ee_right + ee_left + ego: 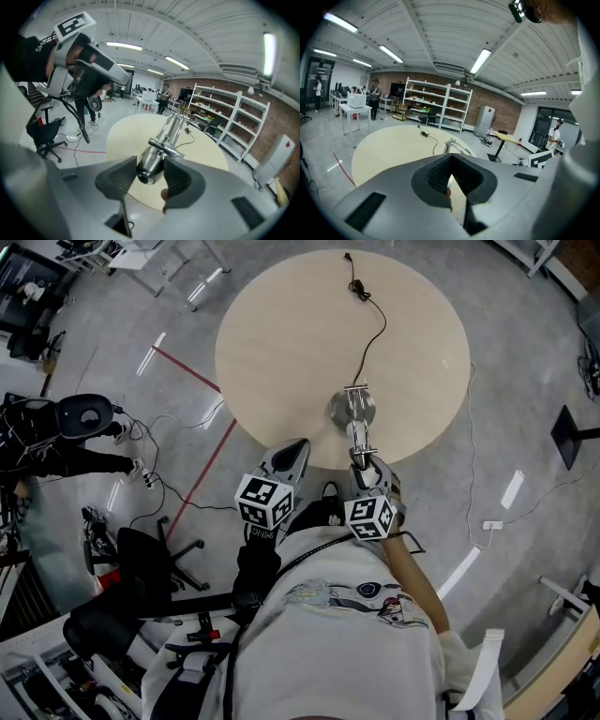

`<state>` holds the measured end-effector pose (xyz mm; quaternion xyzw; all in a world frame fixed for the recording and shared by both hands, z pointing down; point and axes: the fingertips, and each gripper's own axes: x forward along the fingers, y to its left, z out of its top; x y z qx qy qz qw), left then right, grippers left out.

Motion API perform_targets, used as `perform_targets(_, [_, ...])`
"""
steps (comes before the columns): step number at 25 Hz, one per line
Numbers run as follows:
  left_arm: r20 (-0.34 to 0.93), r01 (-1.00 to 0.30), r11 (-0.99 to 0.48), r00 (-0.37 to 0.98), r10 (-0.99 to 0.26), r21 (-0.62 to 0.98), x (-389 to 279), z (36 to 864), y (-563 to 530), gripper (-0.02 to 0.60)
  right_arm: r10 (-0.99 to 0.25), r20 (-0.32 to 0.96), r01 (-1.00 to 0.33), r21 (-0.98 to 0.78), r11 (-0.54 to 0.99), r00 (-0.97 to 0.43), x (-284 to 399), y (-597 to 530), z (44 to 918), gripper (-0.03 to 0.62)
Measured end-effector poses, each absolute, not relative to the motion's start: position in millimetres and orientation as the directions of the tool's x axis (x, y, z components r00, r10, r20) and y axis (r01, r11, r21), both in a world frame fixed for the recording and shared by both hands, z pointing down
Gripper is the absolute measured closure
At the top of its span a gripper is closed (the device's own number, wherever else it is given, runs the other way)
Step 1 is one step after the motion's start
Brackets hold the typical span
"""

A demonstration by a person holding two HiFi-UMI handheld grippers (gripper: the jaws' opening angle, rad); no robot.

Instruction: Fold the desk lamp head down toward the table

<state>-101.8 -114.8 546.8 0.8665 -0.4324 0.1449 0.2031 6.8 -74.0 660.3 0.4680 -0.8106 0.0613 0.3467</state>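
- The desk lamp's base stands on the worktop, near its front edge and right of centre.
- The cord runs from the base to the worktop's far side.
- The lamp head sits between the right hand-held gripper's jaws.
- The left hand-held gripper is to its left, apart from the lamp.

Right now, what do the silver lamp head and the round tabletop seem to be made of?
Rounded silver lamp head: apparently polished metal, chrome-like, given its bright mirror-like highlights and dark reflections.
Round pale tabletop: probably wood or wood-look laminate, matt, with an even beige surface and no glare.
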Motion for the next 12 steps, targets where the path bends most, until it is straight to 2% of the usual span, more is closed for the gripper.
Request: perform_targets(12, [0.429, -0.803, -0.549, 0.591, -0.683, 0.231, -100, 551, -119, 0.581, -0.674, 0.663, -0.822, 0.155, 0.549, -0.325, 7, -78, 684, 0.422])
